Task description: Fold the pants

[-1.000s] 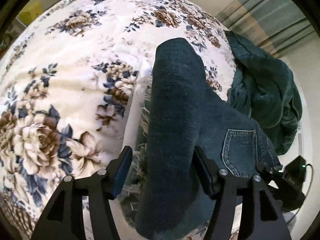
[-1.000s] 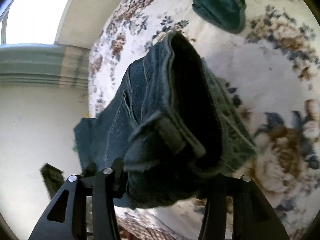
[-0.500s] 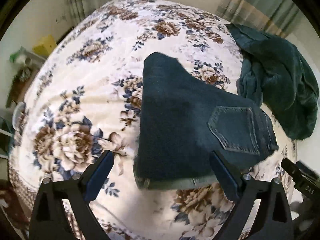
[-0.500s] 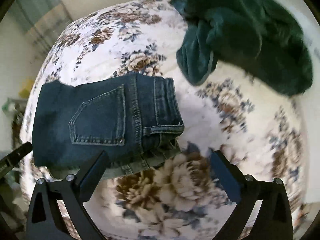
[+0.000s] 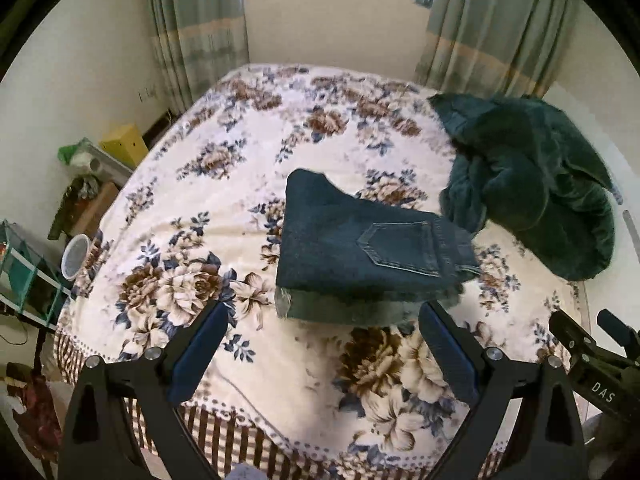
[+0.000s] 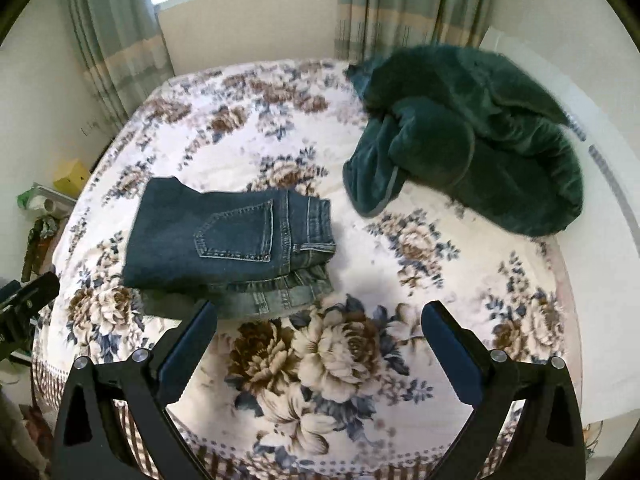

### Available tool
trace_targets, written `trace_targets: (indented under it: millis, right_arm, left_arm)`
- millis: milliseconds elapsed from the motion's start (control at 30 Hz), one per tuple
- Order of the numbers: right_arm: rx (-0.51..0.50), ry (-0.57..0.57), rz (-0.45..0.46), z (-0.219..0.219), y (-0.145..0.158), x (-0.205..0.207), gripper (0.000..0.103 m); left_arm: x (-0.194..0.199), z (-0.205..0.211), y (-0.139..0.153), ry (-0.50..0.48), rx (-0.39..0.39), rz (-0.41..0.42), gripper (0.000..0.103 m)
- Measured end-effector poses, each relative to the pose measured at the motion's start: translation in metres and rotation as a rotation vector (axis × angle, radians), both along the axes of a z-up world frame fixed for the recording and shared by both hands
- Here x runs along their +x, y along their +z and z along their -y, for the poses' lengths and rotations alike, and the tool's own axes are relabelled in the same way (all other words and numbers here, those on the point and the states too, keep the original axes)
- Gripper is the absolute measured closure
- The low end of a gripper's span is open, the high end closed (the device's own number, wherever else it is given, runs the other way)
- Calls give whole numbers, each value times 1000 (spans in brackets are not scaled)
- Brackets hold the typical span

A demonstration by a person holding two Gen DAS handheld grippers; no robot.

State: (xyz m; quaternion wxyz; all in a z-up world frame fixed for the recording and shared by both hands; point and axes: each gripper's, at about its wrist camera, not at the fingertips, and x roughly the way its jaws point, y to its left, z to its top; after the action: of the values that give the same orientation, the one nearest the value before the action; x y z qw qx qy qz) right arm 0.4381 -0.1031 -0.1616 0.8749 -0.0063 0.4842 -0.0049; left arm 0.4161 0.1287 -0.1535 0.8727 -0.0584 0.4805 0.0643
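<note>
The dark blue jeans [image 5: 360, 252] lie folded in a compact stack on the floral bedspread [image 5: 208, 184], back pocket up, with a lighter layer showing at the near edge. They also show in the right wrist view [image 6: 232, 240], left of centre. My left gripper [image 5: 324, 344] is open and empty, held above the bed's near edge, short of the jeans. My right gripper [image 6: 320, 344] is open and empty too, to the right of the jeans and clear of them. The right gripper's body shows in the left wrist view [image 5: 592, 360].
A crumpled dark green blanket [image 5: 532, 184] lies on the bed's far right, close to the jeans' waistband; it also shows in the right wrist view [image 6: 472, 132]. Shelves with clutter, a yellow box [image 5: 122, 146] and a white cup [image 5: 76, 256] stand left of the bed. Curtains hang behind.
Both grippers let go of the jeans, opened wide and pulled back and up from the bed. The jeans, held in both grippers a second ago, now lie folded on the bedspread.
</note>
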Motion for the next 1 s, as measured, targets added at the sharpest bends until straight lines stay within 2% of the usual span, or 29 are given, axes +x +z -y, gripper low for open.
trace_targets:
  millis: [167,333,533,767,1000]
  right_arm:
    - [5,35,99,16,61,-69,0]
    - [19,85,168,29,107,-135,0]
    - [41,124,239,50,162,-214,0]
    - [42,146,304,65,213,-282,0]
    - [41,162,330,58,239,-317,0]
  left_arm:
    - [-61,25,44,-6,23,78,5]
    - [-121,47,83,11,72,144,5]
    - [-188,67,126,38,75,218,5]
    - [-235,81,157,34,78,288,5]
    - [-258,78,168,36,66,311,5]
